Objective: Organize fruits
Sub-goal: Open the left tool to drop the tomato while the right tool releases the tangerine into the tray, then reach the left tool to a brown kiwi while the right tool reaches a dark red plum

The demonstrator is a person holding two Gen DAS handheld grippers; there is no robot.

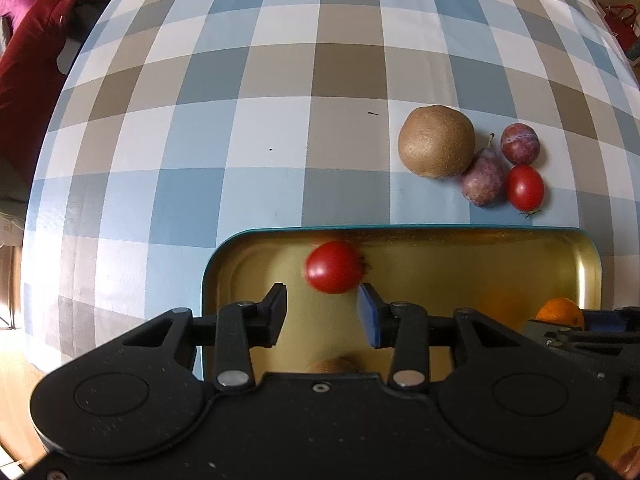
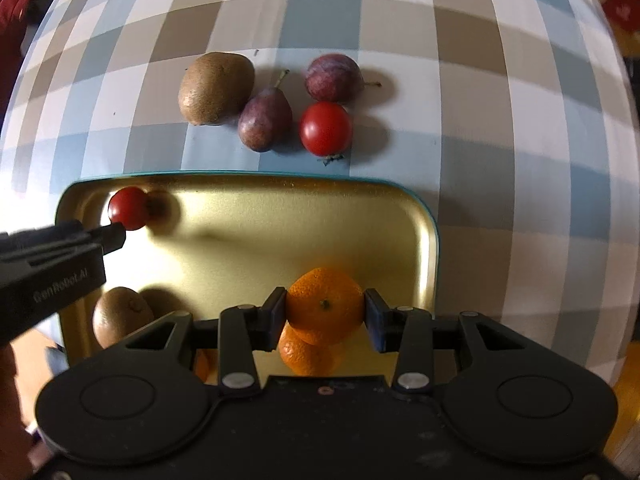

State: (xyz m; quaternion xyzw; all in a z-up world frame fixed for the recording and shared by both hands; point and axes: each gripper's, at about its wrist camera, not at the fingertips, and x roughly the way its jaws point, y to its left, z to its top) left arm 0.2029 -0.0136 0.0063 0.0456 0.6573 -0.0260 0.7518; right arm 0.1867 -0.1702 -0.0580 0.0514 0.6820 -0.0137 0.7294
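Observation:
A gold tray with a teal rim [image 1: 500,256] [image 2: 240,240] lies on the checked tablecloth. My left gripper [image 1: 322,312] is open above the tray's far left part; a red tomato [image 1: 333,267] [image 2: 129,208] lies just beyond its fingertips, blurred. My right gripper [image 2: 325,314] is shut on a mandarin [image 2: 325,304] [image 1: 560,312] over the tray's near right part, its reflection below. A kiwi [image 2: 120,316] lies in the tray's near left corner. Beyond the tray lie a kiwi [image 1: 436,141] [image 2: 216,88], two plums [image 1: 482,182] [image 1: 520,144] [image 2: 265,120] [image 2: 333,78] and a second tomato [image 1: 525,187] [image 2: 326,128].
The checked tablecloth [image 1: 280,100] stretches far beyond the fruit. A red cushioned seat [image 1: 32,64] stands past the table's left edge. A red bag [image 1: 620,24] is at the far right.

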